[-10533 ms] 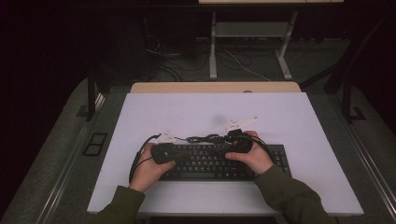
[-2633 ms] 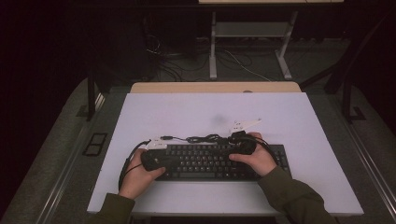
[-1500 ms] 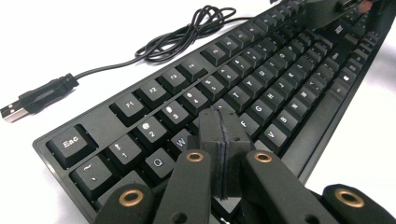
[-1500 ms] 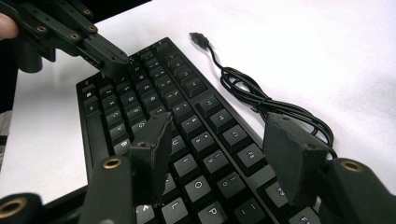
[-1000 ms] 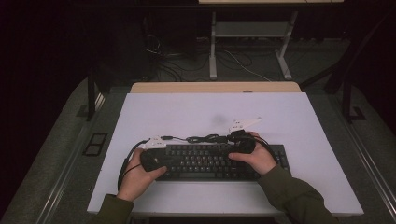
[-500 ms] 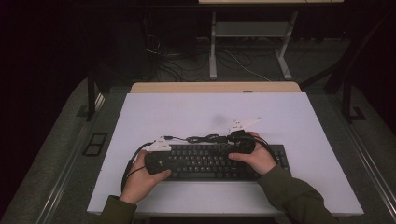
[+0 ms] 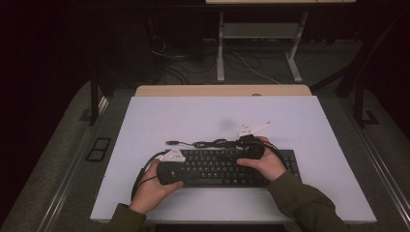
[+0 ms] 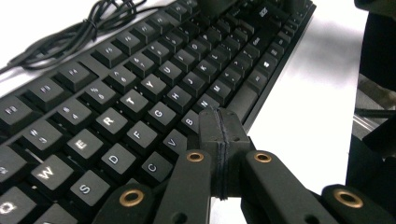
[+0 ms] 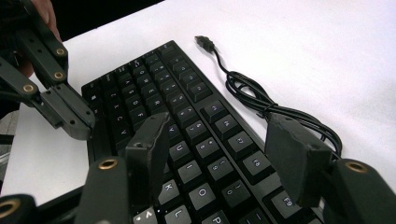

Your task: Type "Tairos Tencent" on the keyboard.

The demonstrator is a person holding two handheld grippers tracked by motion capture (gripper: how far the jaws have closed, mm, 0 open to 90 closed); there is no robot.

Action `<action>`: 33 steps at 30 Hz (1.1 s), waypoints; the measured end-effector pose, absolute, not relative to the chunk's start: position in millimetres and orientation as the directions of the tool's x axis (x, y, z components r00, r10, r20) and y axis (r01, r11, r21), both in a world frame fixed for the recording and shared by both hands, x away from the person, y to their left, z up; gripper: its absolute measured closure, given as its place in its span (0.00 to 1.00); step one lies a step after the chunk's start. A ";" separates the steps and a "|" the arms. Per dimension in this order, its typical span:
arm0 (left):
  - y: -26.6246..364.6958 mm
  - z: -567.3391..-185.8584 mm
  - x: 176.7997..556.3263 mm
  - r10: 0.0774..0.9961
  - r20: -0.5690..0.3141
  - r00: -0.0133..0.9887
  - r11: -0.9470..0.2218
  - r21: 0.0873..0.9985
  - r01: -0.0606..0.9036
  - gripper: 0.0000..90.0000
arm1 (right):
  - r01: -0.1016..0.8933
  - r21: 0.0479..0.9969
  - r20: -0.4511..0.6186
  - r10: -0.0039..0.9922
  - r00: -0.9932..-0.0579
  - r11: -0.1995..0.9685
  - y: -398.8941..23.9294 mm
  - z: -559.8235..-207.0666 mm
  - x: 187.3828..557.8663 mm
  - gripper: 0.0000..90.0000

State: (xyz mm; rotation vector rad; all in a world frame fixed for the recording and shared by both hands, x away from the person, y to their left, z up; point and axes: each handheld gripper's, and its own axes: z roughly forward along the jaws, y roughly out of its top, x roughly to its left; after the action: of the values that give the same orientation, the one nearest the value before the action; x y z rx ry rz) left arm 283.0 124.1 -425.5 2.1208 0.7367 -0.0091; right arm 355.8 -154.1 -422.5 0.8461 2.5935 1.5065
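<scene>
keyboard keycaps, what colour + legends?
Black keycaps with white legends on the keyboard; the left gripper view shows them best.

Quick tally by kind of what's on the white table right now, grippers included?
Keyboard: 1
Bundled cable with its USB plug: 1
Grippers: 2, the left gripper with its jaws together, the right gripper with its jaws apart
Total: 4

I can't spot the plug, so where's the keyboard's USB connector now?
In the high view the USB connector lies on the white table, beyond the keyboard, on its left.
</scene>
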 end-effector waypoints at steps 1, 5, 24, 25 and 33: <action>123.9 -426.7 283.0 0.496 -0.263 0.827 -0.457 0.731 0.507 0.99 | 0.440 0.811 0.242 0.464 -0.852 0.385 -154.2 -422.5 355.9 0.44; 123.3 -430.0 283.4 0.499 -0.263 0.826 -0.466 0.722 0.512 0.99 | 0.441 0.811 0.241 0.466 -0.851 0.385 -154.6 -421.6 355.8 0.44; 125.6 -434.8 285.7 0.510 -0.253 0.822 -0.480 0.709 0.517 0.99 | 0.437 0.813 0.237 0.468 -0.852 0.384 -155.7 -420.7 356.1 0.44; 125.4 -435.4 285.7 0.509 -0.250 0.823 -0.483 0.708 0.514 0.99 | 0.437 0.813 0.236 0.468 -0.852 0.385 -155.8 -420.6 356.1 0.44; 123.9 -435.5 285.2 0.499 -0.241 0.833 -0.504 0.701 0.504 0.99 | 0.437 0.815 0.235 0.471 -0.850 0.381 -155.5 -419.7 355.7 0.44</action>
State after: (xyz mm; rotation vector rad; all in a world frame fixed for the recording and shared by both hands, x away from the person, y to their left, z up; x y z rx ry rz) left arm 285.2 123.9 -435.5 2.1880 0.7299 -0.0088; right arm 355.7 -155.5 -419.7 0.8485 2.5814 1.5049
